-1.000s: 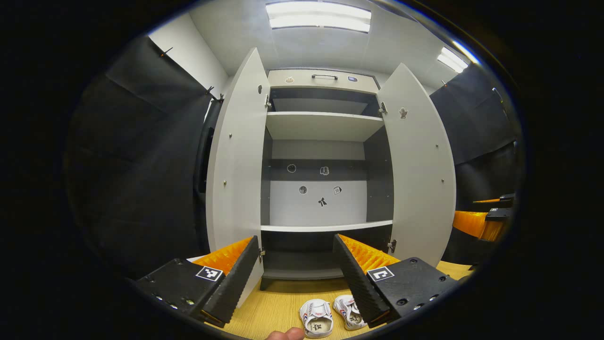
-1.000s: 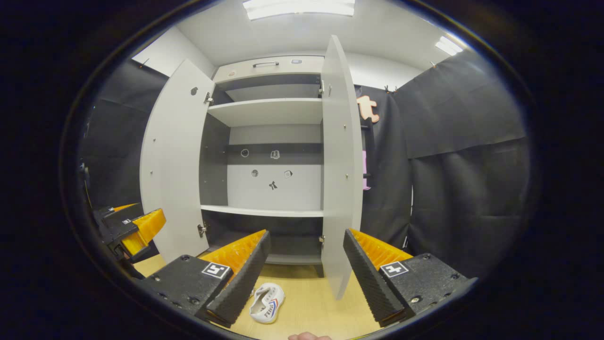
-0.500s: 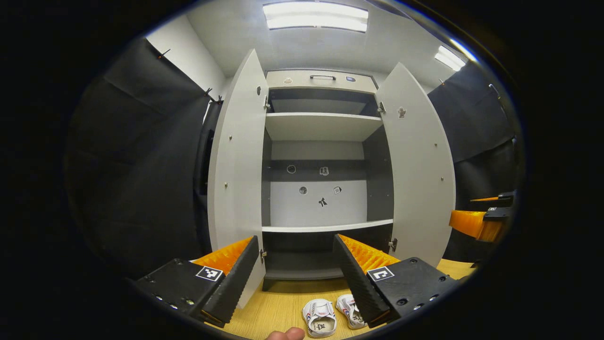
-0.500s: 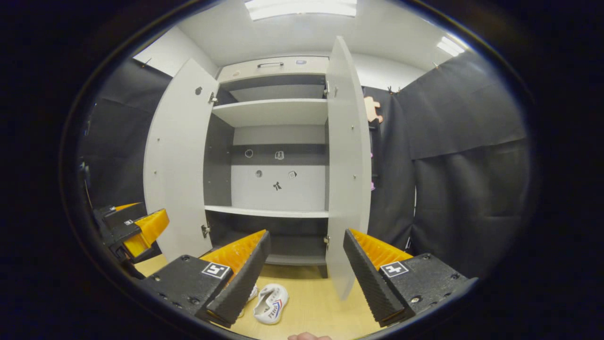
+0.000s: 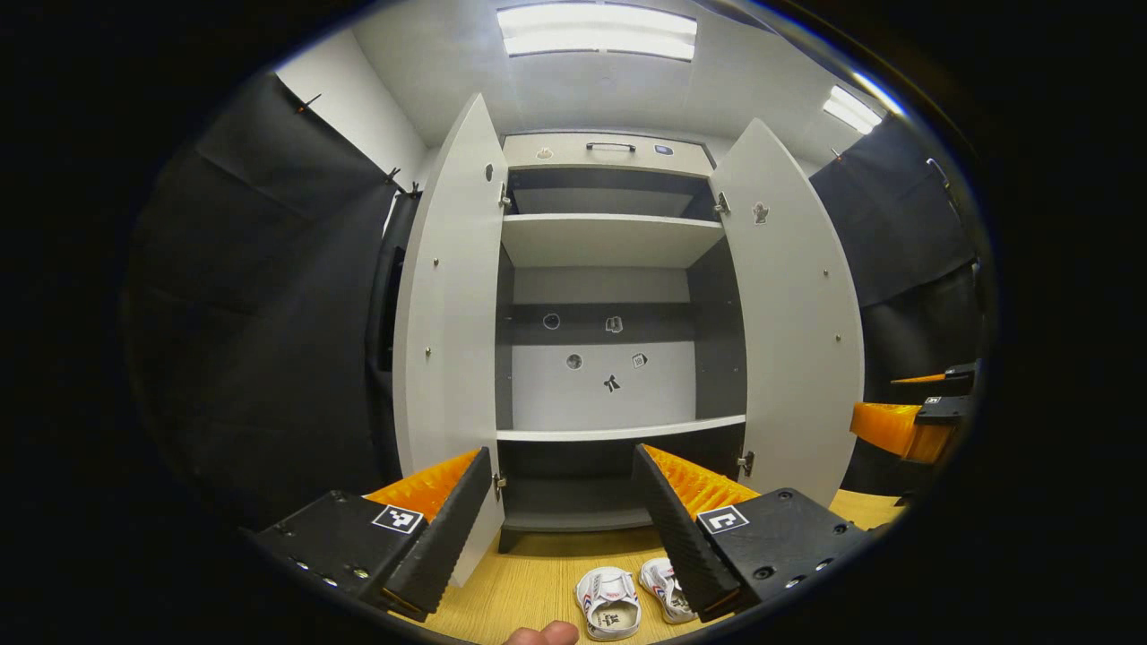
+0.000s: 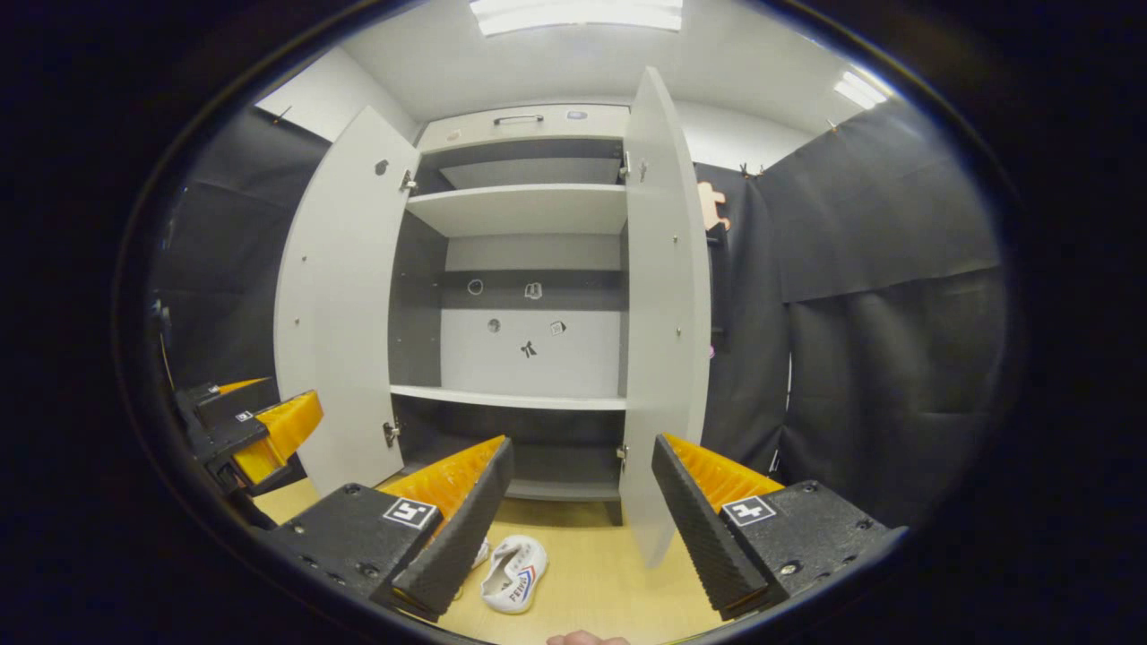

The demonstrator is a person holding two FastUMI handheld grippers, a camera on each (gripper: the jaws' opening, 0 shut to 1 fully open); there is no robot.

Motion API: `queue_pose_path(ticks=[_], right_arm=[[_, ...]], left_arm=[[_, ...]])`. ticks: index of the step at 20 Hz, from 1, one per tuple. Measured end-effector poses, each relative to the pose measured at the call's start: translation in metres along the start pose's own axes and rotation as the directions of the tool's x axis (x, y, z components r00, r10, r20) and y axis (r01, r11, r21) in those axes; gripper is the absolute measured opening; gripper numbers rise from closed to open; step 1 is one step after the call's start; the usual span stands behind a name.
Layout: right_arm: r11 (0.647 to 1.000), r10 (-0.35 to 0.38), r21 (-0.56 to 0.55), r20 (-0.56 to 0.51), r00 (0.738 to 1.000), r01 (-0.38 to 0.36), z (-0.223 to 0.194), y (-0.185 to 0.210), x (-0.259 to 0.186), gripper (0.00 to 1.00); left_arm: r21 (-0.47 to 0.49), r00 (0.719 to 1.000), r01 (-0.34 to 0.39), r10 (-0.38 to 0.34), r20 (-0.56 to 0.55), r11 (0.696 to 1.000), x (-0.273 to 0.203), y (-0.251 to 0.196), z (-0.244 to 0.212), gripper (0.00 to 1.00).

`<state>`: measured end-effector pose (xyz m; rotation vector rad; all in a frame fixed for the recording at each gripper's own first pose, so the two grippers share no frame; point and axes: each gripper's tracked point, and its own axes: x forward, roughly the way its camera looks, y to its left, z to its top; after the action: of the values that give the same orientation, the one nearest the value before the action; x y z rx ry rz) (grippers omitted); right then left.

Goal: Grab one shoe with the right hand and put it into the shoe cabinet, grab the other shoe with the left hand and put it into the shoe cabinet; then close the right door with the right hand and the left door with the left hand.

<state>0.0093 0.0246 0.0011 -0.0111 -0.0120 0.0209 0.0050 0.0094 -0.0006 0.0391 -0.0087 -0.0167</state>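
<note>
Both shoes [image 5: 608,603] lie on the floor [image 6: 591,573], below and just ahead of the wide, empty jaws. The right gripper [image 6: 578,515] has one shoe [image 6: 513,573] lying slantwise under its left finger; the left gripper [image 5: 563,520] hangs equally close.

Wooden floor [image 5: 529,587]: two white shoes [image 5: 609,603] side by side, shoe cabinet [image 5: 573,518] standing behind them.

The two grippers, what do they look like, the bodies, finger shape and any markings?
Each gripper, left gripper and right gripper, has two wedge-shaped fingers with ribbed inner faces, mounted on black blocky bodies with screw holes. Each finger block carries a small square black-and-white marker. No cables or sleeves are visible; a bare fingertip peeks in at the bottom edge.
</note>
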Motion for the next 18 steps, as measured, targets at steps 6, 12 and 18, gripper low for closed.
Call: queue_pose_path(ticks=[6,12,18], right_arm=[[1.0,0.015,0.001,-0.03,0.999,-0.015,-0.014,0.007,0.003,1.0],[0.999,0.049,0.0,-0.087,0.995,-0.049,-0.043,0.026,0.013,1.0],[0.981,0.193,0.042,-0.288,0.938,-0.189,-0.137,0.079,0.037,1.0]], left_arm=[[0.005,1.0,0.006,-0.006,0.003,1.0,0.0,-0.002,0.0,0.95],[0.012,1.0,0.005,-0.005,0.005,1.0,0.001,0.001,0.001,0.95],[0.012,1.0,0.007,-0.007,-0.001,1.0,-0.001,0.008,-0.002,0.95]])
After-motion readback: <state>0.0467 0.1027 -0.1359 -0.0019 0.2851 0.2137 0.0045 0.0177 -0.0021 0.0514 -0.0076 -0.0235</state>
